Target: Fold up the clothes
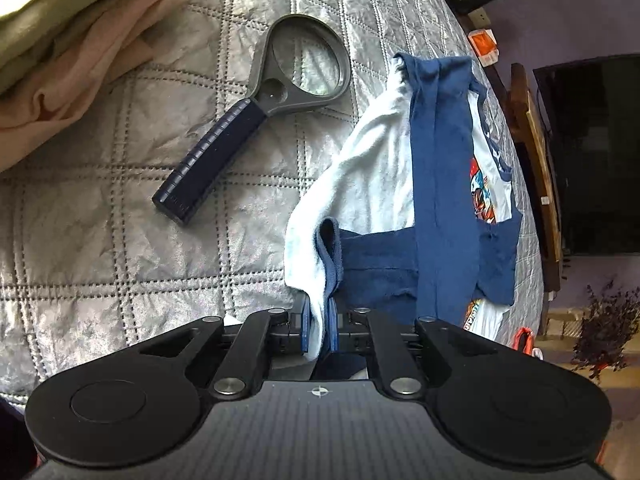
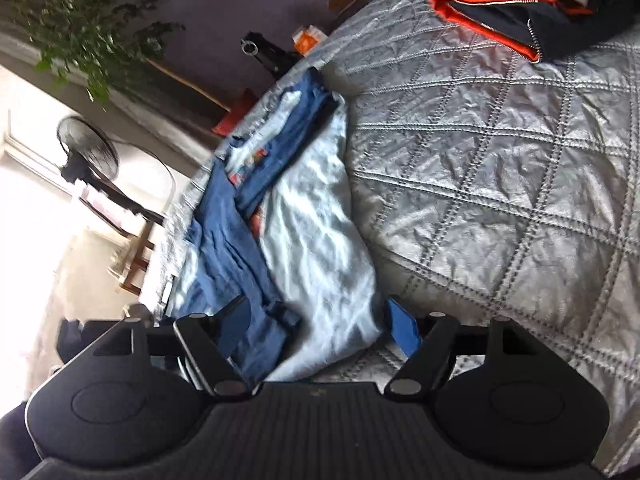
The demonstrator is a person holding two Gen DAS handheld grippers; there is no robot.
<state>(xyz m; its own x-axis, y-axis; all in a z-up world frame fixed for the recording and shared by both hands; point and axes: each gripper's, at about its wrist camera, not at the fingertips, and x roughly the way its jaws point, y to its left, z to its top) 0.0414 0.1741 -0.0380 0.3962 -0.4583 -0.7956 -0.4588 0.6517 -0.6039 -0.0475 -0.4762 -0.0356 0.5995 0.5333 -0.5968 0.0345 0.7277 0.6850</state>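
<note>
Left gripper (image 1: pixel 320 334) clenched on the near hem of the white-and-blue shirt (image 1: pixel 380 168); the shirt's long axis runs straight ahead over the quilt (image 1: pixel 100 240). Right gripper (image 2: pixel 320 326) spread wide, straddling the shirt's (image 2: pixel 316 236) near end. Magnifying glass (image 1: pixel 256 112) lies forward-left of the left gripper.

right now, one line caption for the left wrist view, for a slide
Left gripper shut on the blue-and-white shirt on a quilted bedspread, beside a magnifying glass.

Low wrist views over bed — shared shirt (image 1: pixel 440 184)
</note>
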